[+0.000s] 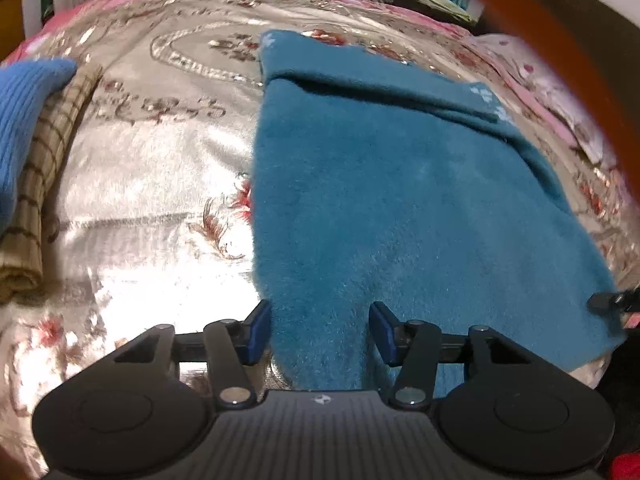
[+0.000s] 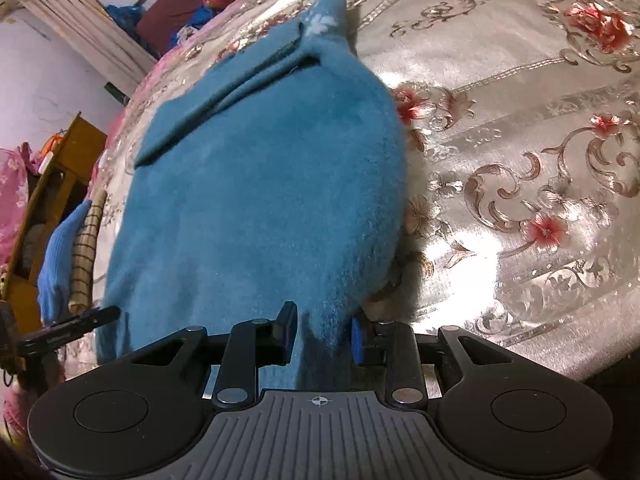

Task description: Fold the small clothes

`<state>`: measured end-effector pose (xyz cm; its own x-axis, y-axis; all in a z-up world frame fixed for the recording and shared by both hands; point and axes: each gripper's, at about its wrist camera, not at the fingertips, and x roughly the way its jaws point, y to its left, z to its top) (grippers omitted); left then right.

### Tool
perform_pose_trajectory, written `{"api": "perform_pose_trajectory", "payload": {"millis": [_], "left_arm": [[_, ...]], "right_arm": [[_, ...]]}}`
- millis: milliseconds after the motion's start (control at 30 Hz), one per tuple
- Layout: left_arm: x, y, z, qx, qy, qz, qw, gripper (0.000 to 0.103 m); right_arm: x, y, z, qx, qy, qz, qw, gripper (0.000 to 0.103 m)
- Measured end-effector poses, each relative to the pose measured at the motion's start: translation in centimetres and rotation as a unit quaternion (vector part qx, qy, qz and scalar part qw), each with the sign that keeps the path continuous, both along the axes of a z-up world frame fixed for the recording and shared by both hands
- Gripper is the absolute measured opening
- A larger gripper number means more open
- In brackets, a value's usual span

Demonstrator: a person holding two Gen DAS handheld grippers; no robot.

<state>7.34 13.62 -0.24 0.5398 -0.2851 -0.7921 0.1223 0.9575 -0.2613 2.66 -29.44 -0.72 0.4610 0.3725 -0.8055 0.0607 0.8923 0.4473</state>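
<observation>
A fuzzy teal cloth [image 1: 400, 200] lies spread on the shiny flowered table cover [image 1: 160, 200], with a band folded over at its far end [image 1: 380, 80]. My left gripper [image 1: 320, 330] stands open at the cloth's near left corner. Its left pad [image 1: 258, 332] is at the cloth's edge and its right pad [image 1: 382, 332] rests on top. In the right wrist view the teal cloth [image 2: 260, 200] narrows into my right gripper [image 2: 324, 336], which is shut on its near right corner. Each view shows the other gripper's black finger at its edge.
At the left of the table lie a blue knit piece [image 1: 24, 120] and a folded plaid cloth [image 1: 44, 168]. An orange bar [image 1: 540, 60] crosses the upper right. Piled fabrics sit beyond the table's far edge. A wooden shelf [image 2: 52, 184] stands off the table's left side.
</observation>
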Motion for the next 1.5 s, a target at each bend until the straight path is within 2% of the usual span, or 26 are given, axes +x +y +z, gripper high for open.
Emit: {"api": "perform_pose_trajectory", "payload": {"millis": [133,233,300,367,433,500,600,700,733,833,933,1000,1067,1200,1233,1333,1433,1500], "left_arm": [[0.0,-0.4,-0.4,0.007,0.005,-0.016,0.9998,0.062],[-0.1,-0.8,-0.3,0.023,0.003,-0.030,0.9993,0.061],[-0.1,-0.7,-0.1,0.024,0.002,-0.030,0.9993,0.057],[0.0,-0.4,0.1,0.022,0.001,-0.025,0.9995,0.046],[0.0,0.3,0.6,0.009,-0.002,-0.016,0.9998,0.044],[0.0,1.0,0.9,-0.011,-0.003,-0.009,0.9999,0.044],[0.1,1.7,0.5,-0.031,0.001,0.000,0.9995,0.044],[0.3,1.4,-0.7,-0.024,0.012,-0.001,0.9996,0.045],[0.2,1.2,-0.8,-0.022,0.009,-0.001,0.9997,0.047],[0.2,0.5,-0.7,-0.017,0.010,-0.014,0.9997,0.056],[0.2,-0.3,-0.6,0.012,0.008,-0.030,0.9995,0.055],[0.4,-0.4,-0.2,0.014,0.008,-0.033,0.9993,0.046],[0.7,0.3,0.4,-0.010,0.010,-0.027,0.9995,0.035],[1.5,2.0,2.4,-0.081,-0.010,-0.009,0.9966,0.030],[1.9,2.4,3.0,-0.102,-0.022,-0.004,0.9945,0.024],[3.8,3.4,4.6,-0.163,-0.051,0.011,0.9853,0.023],[7.0,3.9,6.1,-0.202,-0.086,0.021,0.9755,0.022],[9.5,3.8,6.9,-0.211,-0.112,0.027,0.9707,0.021]], "right_arm": [[0.5,0.5,-0.6,-0.012,0.009,0.009,1.000,0.028],[0.3,0.2,-0.3,0.003,0.013,0.007,1.000,0.028],[0.2,0.1,-0.3,0.013,0.013,0.001,1.000,0.027],[0.2,0.1,-0.3,0.022,0.013,0.000,1.000,0.025],[0.3,0.0,-0.3,0.041,0.011,-0.005,0.999,0.020],[0.5,-0.4,0.1,0.073,0.006,-0.011,0.997,0.019],[0.8,-0.4,0.3,0.094,-0.003,-0.012,0.995,0.019],[1.3,0.2,-0.4,0.080,0.008,0.000,0.997,0.019],[1.4,0.3,-0.7,0.079,0.013,0.001,0.997,0.022],[1.4,0.5,-1.2,0.069,0.024,-0.002,0.997,0.022],[1.3,0.5,-1.3,0.063,0.024,0.001,0.998,0.022],[1.4,0.4,-1.3,0.073,0.022,-0.005,0.997,0.020],[1.5,0.3,-1.0,0.095,0.018,-0.010,0.995,0.019],[2.2,-0.4,0.2,0.169,-0.006,-0.028,0.985,0.017],[2.6,-0.6,0.8,0.187,-0.016,-0.032,0.982,0.017],[4.2,-0.9,2.3,0.227,-0.049,-0.041,0.972,0.017],[6.7,-1.4,4.0,0.256,-0.089,-0.051,0.961,0.017],[8.9,-1.8,5.0,0.267,-0.116,-0.063,0.955,0.016]]}}
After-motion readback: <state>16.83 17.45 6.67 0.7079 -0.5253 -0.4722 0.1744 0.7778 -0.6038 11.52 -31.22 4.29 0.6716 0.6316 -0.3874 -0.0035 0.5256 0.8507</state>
